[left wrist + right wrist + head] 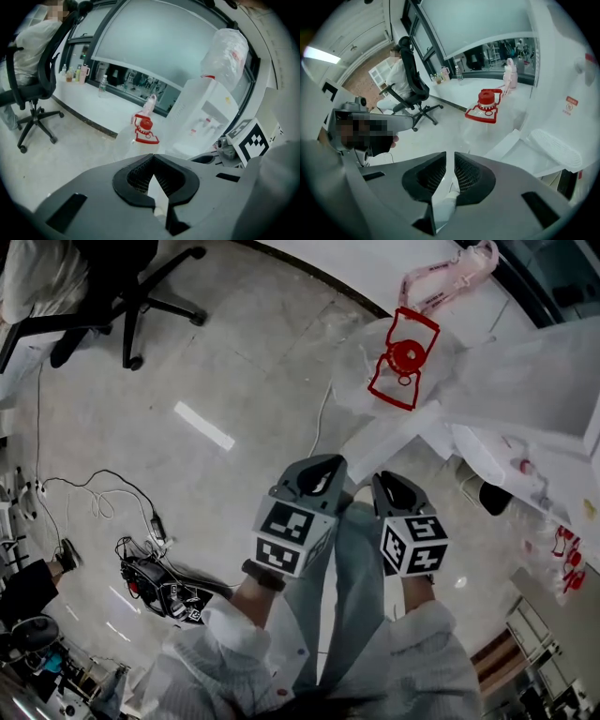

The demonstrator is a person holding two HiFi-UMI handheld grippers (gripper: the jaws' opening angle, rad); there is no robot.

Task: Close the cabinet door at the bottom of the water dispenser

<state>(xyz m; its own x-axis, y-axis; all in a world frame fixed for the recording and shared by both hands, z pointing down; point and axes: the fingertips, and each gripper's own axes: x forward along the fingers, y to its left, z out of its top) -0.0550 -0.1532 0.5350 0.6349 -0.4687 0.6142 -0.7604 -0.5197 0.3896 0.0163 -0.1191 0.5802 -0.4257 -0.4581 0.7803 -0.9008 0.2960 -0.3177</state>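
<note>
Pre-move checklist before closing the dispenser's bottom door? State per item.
1. Cabinet door stands out from the water dispenser, so it needs closing: ok.
2. Left gripper shut, nothing between its jaws: ok.
3. Right gripper shut, nothing between its jaws: ok.
4. A gripper in contact with the door: not ok, both are short of it.
5. Water jug on the floor clear of the door's swing: cannot tell; it lies beyond the door's outer side.
6. Inside of the cabinet free of anything that sticks out: cannot tell, hidden.
</note>
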